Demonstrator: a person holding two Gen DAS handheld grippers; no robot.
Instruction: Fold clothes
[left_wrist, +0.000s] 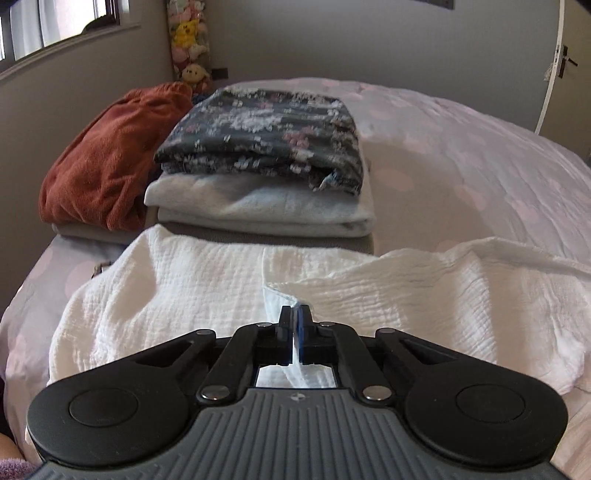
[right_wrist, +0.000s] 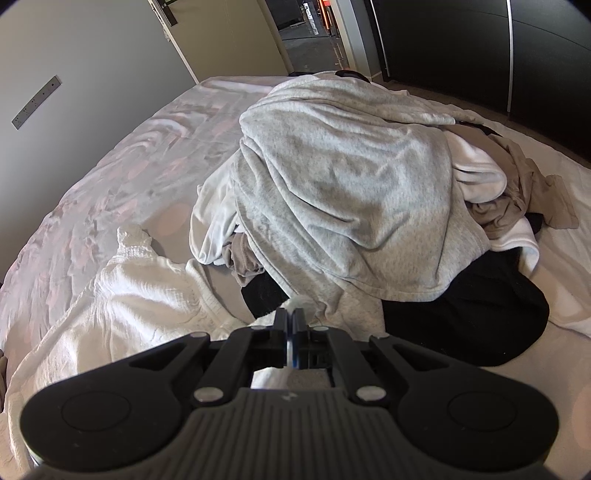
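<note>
Done: your folded stack (left_wrist: 258, 162), upper centre. In hand: white crinkled garment (left_wrist: 184, 291), mid-frame, pinched by left gripper (left_wrist: 294, 314) and right gripper (right_wrist: 290, 317). Left: unfolded heap (right_wrist: 343, 192), centre.

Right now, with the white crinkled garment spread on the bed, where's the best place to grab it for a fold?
Take the white crinkled garment by its raised front hem, from the near side. That edge stands clear of the bed, and the left gripper is already shut on it.

Home bedroom, bed (left_wrist: 461, 147), plush toys (left_wrist: 188, 33), wardrobe (right_wrist: 480, 48)
</note>
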